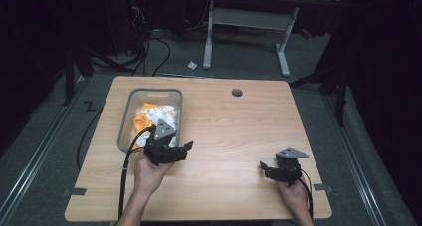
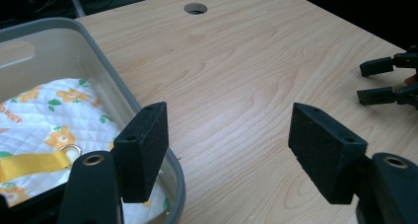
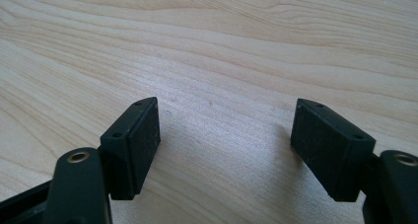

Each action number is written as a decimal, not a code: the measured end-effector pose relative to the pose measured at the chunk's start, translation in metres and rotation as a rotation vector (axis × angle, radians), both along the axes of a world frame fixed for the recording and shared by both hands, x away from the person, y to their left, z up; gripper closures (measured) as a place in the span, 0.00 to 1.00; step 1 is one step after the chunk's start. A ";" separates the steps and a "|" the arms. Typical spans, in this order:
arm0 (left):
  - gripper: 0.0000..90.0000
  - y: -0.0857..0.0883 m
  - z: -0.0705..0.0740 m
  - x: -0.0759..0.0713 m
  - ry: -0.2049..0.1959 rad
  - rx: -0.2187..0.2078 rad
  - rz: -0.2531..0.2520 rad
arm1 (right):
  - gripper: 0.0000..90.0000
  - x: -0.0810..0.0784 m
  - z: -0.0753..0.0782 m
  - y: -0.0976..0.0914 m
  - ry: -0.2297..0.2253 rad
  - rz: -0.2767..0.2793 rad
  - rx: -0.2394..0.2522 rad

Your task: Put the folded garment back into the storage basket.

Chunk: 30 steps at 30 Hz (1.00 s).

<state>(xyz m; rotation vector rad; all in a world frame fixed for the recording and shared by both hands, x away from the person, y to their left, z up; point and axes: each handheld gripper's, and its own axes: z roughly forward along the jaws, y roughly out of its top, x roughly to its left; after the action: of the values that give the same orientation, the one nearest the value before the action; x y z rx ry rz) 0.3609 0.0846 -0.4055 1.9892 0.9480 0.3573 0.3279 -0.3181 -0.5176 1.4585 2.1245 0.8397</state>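
Beside the left gripper [image 2: 227, 150], cloth [image 2: 54, 115] fills bin [image 2: 101, 61].

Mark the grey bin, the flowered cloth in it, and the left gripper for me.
grey bin [image 1: 151, 91]: high view, on its far rim.
flowered cloth [image 2: 59, 115]: left gripper view, on its quilted white surface.
left gripper [image 2: 226, 155]: left gripper view, midway between its open jaws.

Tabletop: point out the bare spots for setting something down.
The table is bare between the grey bin and its right edge, up to the round hole. Crowded: the bin holds a floral quilted cloth; the left gripper and right gripper occupy the near edge.
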 end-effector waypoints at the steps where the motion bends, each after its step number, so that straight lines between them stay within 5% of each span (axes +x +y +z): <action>1: 0.36 0.000 0.000 0.000 0.000 0.000 0.000 | 0.30 0.000 0.000 0.000 0.000 0.000 0.000; 19: 0.35 -0.018 -0.007 -0.005 0.025 -0.008 -0.058 | 0.30 0.000 0.000 0.000 0.000 0.000 0.000; 24: 0.35 -0.026 -0.009 -0.009 0.004 0.035 -0.057 | 0.30 0.000 0.000 0.000 0.000 0.000 0.000; 30: 0.35 -0.033 -0.012 -0.010 0.014 0.031 -0.081 | 0.30 0.000 0.000 0.000 0.000 0.000 0.000</action>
<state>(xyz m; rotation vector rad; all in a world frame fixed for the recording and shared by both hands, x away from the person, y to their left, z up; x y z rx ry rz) 0.3511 0.0514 -0.4176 2.0539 0.8732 0.3146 0.3277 -0.3181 -0.5176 1.4586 2.1244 0.8395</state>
